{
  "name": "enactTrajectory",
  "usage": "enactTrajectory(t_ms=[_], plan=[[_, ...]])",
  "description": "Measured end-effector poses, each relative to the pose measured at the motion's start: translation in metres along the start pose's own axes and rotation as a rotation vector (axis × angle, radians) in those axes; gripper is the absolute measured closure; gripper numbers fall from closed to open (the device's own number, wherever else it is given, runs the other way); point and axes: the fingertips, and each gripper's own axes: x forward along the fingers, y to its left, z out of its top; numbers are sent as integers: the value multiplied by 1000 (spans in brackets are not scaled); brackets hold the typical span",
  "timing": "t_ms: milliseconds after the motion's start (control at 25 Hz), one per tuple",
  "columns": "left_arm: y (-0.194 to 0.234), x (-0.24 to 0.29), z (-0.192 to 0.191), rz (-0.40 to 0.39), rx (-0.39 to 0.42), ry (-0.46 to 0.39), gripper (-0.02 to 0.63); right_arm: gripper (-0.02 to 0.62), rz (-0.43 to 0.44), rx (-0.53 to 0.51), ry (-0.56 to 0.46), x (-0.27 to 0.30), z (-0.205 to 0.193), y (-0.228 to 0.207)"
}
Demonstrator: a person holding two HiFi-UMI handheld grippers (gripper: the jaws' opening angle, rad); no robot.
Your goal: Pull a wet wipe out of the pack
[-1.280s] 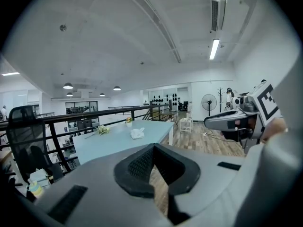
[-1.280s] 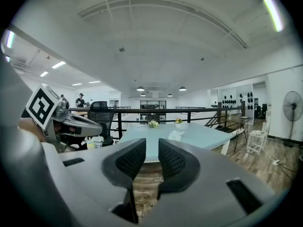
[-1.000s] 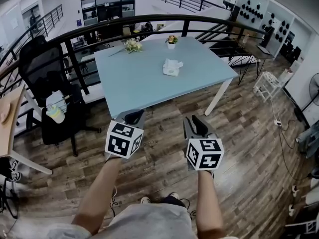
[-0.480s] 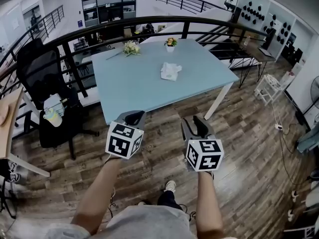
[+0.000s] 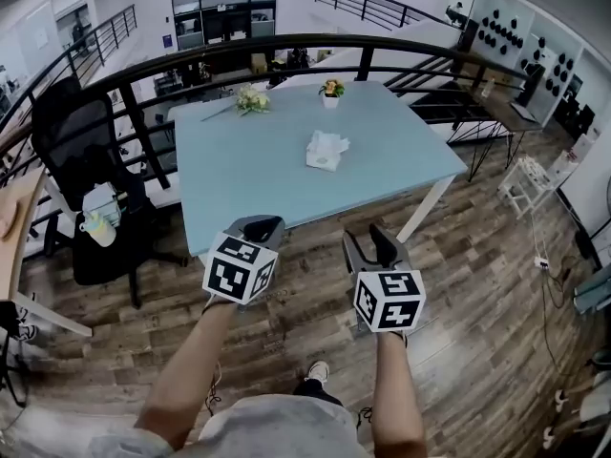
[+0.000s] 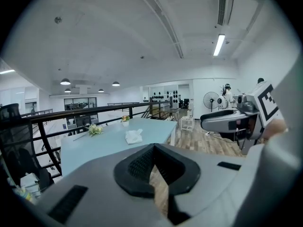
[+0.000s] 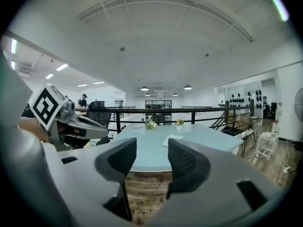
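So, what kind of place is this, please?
It is probably an open-plan office on an upper level or mezzanine. A black railing curves behind a light blue table, a black office chair stands to the table's left, and the floor is wooden.

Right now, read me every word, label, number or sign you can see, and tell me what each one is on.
No text can be read in these views.
Wet wipe pack on the light blue table: any print is too small to read.
Marker cubes: black-and-white square patterns only, no letters or numbers.
Small blue panel by the far windows: too small to read.
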Motion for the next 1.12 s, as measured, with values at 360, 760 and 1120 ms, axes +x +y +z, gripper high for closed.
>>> enactTrajectory(t_ms=[360, 760, 1120], plan=[[-5, 42, 23, 11, 44, -11, 610, 391, 78, -4, 6, 39, 7, -33], [-23, 82, 39, 3, 70, 23, 610, 391, 143, -11, 5, 60, 11, -69], [-20, 107, 43, 80, 54, 71, 611, 376, 186, -5, 6, 75, 10, -95]])
